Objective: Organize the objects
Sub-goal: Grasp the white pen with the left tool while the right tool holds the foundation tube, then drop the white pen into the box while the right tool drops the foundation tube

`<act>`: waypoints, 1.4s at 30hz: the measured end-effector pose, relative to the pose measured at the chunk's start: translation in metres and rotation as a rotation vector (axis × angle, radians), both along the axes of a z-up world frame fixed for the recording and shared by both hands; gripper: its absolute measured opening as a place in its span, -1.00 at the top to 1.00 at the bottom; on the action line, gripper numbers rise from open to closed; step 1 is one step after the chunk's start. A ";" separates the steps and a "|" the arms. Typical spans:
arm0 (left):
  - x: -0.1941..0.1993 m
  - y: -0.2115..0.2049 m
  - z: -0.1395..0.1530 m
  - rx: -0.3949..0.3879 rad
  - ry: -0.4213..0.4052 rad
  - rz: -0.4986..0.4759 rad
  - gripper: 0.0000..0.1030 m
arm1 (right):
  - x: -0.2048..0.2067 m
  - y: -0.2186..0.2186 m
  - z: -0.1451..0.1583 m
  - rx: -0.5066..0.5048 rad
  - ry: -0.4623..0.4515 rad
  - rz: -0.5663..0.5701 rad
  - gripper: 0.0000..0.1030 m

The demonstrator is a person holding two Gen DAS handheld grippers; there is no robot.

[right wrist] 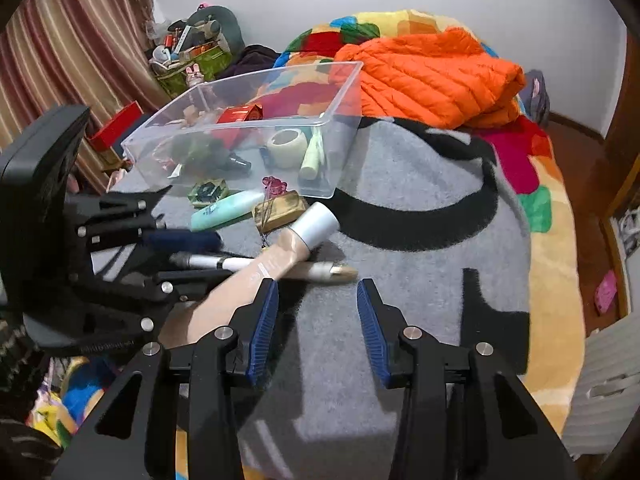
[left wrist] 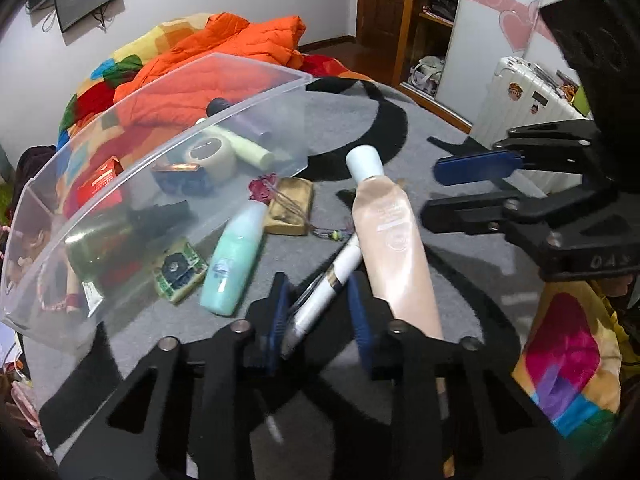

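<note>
A clear plastic bin [left wrist: 256, 92] [right wrist: 344, 120] stands on a grey rug and holds a tape roll [left wrist: 212, 154], bottles and small boxes. My left gripper [left wrist: 320, 300] is open, its blue pads on either side of a white pen-like tube [left wrist: 328, 284] [right wrist: 208, 261] lying on the rug. A long beige tube with a pale cap [left wrist: 392, 232] [right wrist: 276, 256] lies across it. A mint bottle [left wrist: 236, 260] [right wrist: 228, 210], a gold pouch [left wrist: 290, 204] [right wrist: 280, 208] and a small green box [left wrist: 178, 270] lie beside the bin. My right gripper [right wrist: 318, 320] [left wrist: 436, 192] is open and empty above the rug.
An orange quilted jacket [right wrist: 432, 76] and a multicoloured blanket [right wrist: 536, 208] lie behind and around the rug. A white suitcase [left wrist: 528, 96] and a wardrobe stand at the right. Bags and clutter [right wrist: 188, 56] sit by the striped curtain.
</note>
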State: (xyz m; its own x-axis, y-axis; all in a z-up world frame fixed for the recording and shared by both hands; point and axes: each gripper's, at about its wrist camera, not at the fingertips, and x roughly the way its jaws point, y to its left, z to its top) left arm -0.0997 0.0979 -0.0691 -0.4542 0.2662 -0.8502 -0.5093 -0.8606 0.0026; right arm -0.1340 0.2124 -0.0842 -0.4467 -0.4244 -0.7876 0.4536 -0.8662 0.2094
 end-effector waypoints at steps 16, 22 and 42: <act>0.078 -0.061 0.006 0.010 0.031 0.168 0.79 | -0.004 -0.053 0.000 -0.074 -0.033 0.002 0.10; 0.078 -0.075 0.006 0.025 0.033 0.202 0.77 | -0.013 -0.070 -0.013 -0.012 -0.034 -0.060 0.10; 0.056 -0.080 0.025 0.118 0.096 0.248 0.80 | 0.002 -0.039 0.011 -0.092 0.024 -0.071 0.87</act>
State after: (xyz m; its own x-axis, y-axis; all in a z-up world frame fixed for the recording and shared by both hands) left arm -0.0442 0.0177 -0.0441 -0.5950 0.2314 -0.7697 -0.2852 -0.9561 -0.0669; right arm -0.1322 0.1733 -0.0734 -0.4967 -0.4614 -0.7351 0.3980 -0.8738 0.2795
